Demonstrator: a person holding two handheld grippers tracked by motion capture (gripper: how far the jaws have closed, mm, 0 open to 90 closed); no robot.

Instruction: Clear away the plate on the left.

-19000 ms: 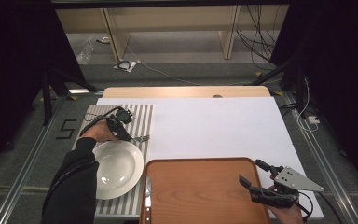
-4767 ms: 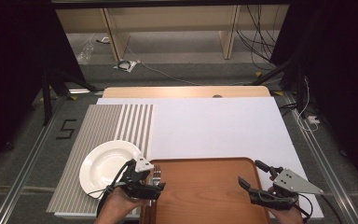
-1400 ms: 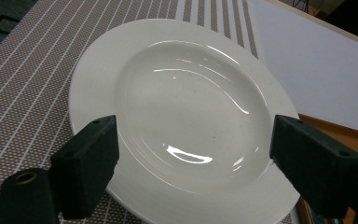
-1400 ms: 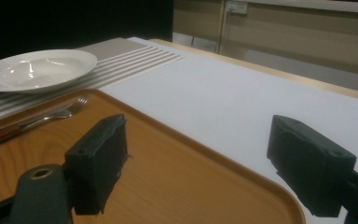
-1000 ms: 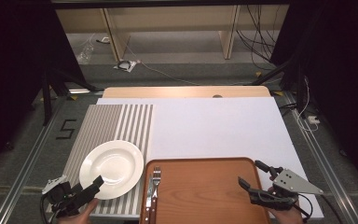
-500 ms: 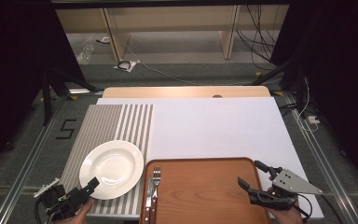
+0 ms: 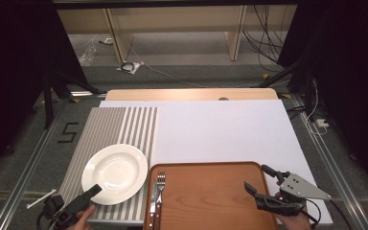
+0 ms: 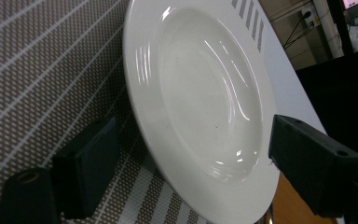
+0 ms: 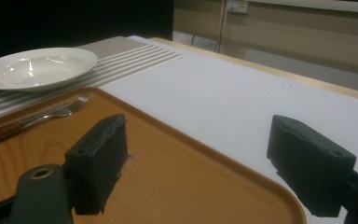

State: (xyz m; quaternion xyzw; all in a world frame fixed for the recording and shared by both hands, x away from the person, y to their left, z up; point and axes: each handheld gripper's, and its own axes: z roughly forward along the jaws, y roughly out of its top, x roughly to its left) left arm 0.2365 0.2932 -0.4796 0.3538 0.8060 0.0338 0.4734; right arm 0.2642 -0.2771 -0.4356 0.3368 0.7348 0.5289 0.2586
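White tabletop point(image 7: 220, 129), striped mat. Left gripper point(image 8: 186, 163) released, jaws straddling plate point(image 7: 115, 172) rim at mat's 5 o'clock corner. Shallow bite risks plate slipping, knocking fork point(image 7: 156, 191) on tray point(image 7: 211, 196). Right gripper point(image 7: 263, 184) released over tray.

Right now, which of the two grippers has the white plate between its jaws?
The left gripper, at the striped placemat's near edge; its open jaws straddle the plate's rim. The right gripper stands open over the wooden tray's corner.

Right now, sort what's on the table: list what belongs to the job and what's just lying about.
In the job:
- plate, left gripper open beside its near rim
- fork
- tray

Lying about:
- striped mat
- white sheet
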